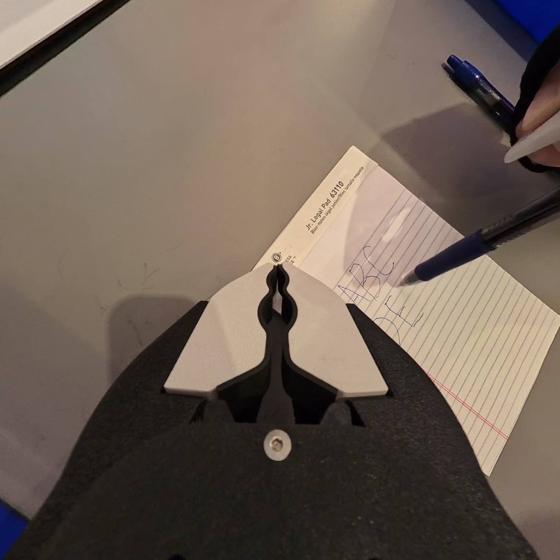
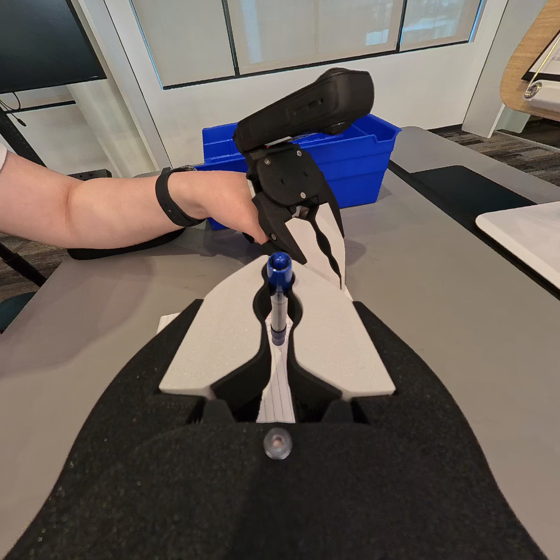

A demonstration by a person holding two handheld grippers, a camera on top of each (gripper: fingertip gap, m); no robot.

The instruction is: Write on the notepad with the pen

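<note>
Two grippers are in my feeds, both over the grey counter (image 1: 181, 151). My left gripper (image 1: 278, 266) has its fingers pressed together at the tips with nothing between them, and those tips sit at the near corner of the notepad (image 1: 454, 348), by its cream binding strip; I cannot tell whether they press on it. The notepad lies flat and skewed on the counter, its lined top sheet showing two short rows of blue handwriting.

My right gripper (image 2: 280, 288) is clamped on the pen (image 2: 278, 303), which stands steeply between the fingers with its blue cap end toward the camera. In the left wrist view the pen (image 1: 472, 251) slants down from the right edge, its tip at the paper just beside the upper row of writing. A second blue pen (image 1: 475, 88) lies on the counter beyond the notepad, well apart from it.

From the right wrist view I see the left gripper (image 2: 338, 277) pointing down at the pad, a person's hand (image 2: 224, 206) with a black wristband holding it. A blue bin (image 2: 357, 169) stands behind it on the counter.
</note>
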